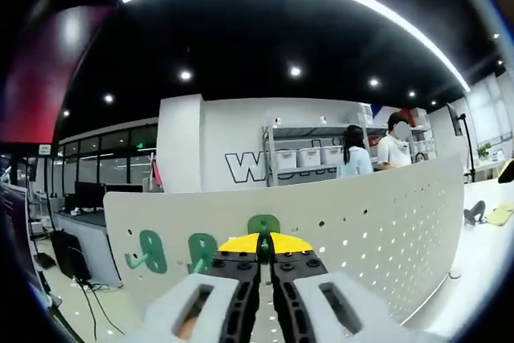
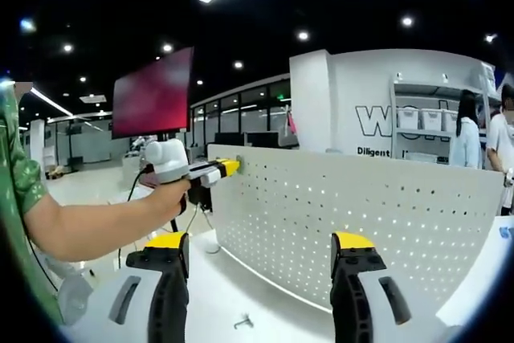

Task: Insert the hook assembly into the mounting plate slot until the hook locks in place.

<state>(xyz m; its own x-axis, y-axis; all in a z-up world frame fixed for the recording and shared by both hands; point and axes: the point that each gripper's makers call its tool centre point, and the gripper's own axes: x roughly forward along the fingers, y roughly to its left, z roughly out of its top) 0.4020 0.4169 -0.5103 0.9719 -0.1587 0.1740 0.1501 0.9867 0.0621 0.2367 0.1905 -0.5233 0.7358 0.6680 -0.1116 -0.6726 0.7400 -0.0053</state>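
Note:
A white perforated mounting plate [image 1: 377, 214] stands upright on the table. Two green hooks [image 1: 149, 251] [image 1: 201, 248] hang on its face at the left. My left gripper [image 1: 264, 245] is shut, its yellow tips pressed to a third green hook [image 1: 263, 223] just under the plate's top edge. The right gripper view has the same plate [image 2: 361, 214] from its other side, with the left gripper [image 2: 228, 167] in a person's hand at its top left corner. My right gripper [image 2: 261, 248] stands open before the plate, nothing between its jaws.
A small metal piece [image 2: 243, 323] lies on the white table [image 2: 233, 287] in front of the plate. A person's bare arm [image 2: 88, 226] reaches in from the left. Two people [image 1: 373, 150] stand by shelves with bins far behind. A red screen [image 2: 152, 92] hangs at the left.

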